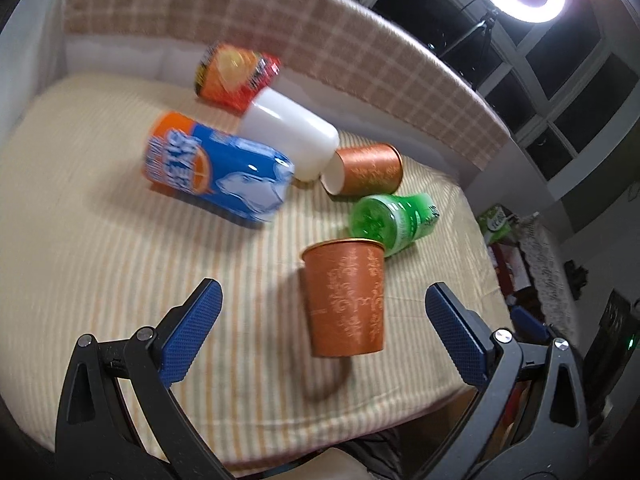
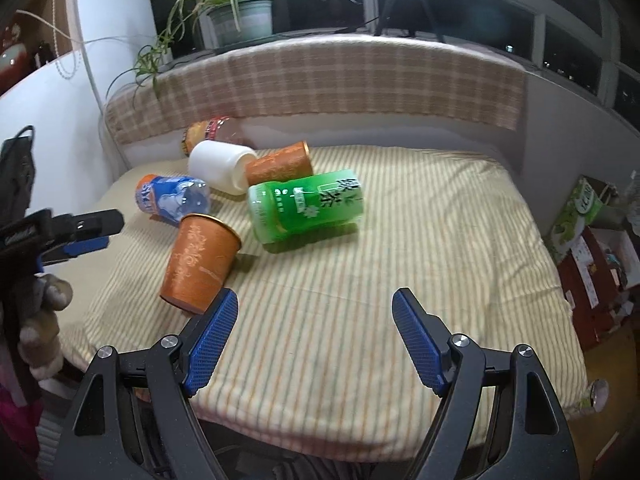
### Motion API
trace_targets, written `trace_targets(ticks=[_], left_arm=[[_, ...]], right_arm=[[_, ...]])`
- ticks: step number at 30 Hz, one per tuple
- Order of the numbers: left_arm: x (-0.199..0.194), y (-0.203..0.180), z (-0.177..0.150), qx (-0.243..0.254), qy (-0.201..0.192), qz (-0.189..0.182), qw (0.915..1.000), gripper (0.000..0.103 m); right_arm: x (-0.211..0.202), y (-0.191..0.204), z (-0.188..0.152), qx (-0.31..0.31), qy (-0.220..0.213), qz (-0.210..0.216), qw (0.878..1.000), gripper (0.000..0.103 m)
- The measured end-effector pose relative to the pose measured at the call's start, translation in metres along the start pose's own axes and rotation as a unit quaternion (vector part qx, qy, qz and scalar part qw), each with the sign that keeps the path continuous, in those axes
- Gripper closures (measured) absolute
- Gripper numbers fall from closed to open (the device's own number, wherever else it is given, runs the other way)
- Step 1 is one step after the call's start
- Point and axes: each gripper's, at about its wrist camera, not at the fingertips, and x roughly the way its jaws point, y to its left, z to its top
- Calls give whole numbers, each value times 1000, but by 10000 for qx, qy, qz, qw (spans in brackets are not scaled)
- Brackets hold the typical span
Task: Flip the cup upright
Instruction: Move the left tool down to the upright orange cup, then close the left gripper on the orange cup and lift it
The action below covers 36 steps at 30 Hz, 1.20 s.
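Orange cup (image 1: 346, 300) stands upright between the spread left tongs (image 1: 324, 304), untouched; right tongs (image 2: 314, 312) spread beside it

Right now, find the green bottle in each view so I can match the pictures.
Left wrist view: the green bottle lies right of centre, just behind the near orange cup.
Right wrist view: the green bottle lies at centre, right of that cup.
Shared landmark: the white cup lying behind them.
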Motion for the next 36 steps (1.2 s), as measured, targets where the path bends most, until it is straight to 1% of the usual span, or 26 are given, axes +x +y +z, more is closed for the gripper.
trace_targets(ticks=[2, 8, 12, 19, 23, 27, 31, 34, 36], left_arm=[[11, -1, 4, -60, 162, -67, 9998, 0], [34, -5, 8, -62, 450, -131, 9989, 1], [47, -5, 9, -82, 586, -122, 9982, 3], [62, -10, 10, 0, 773, -132, 9969, 4], [70, -11, 11, 47, 907, -84, 9958, 8], [74, -14, 12, 136, 951, -26, 9954, 9], [79, -16, 11, 186, 1028, 24, 9945, 16], [81, -17, 11, 241, 1073, 67, 9939, 17], [83, -17, 11, 249, 1099, 81, 9936, 19]], right_arm=[[-2, -4, -3, 77, -21, -18, 10000, 24], [-6, -7, -9, 63, -71, -179, 9998, 24], [-10, -6, -12, -7, -154, -344, 9993, 24], [-11, -9, -15, 41, -166, -449, 9988, 24], [-11, -13, -17, 130, -157, -455, 9988, 24], [-11, -17, -19, 191, -161, -469, 9986, 24], [-10, -19, -20, 216, -153, -472, 9985, 24], [-9, -20, -21, 234, -147, -460, 9986, 24], [-8, -21, -21, 260, -141, -457, 9985, 24]])
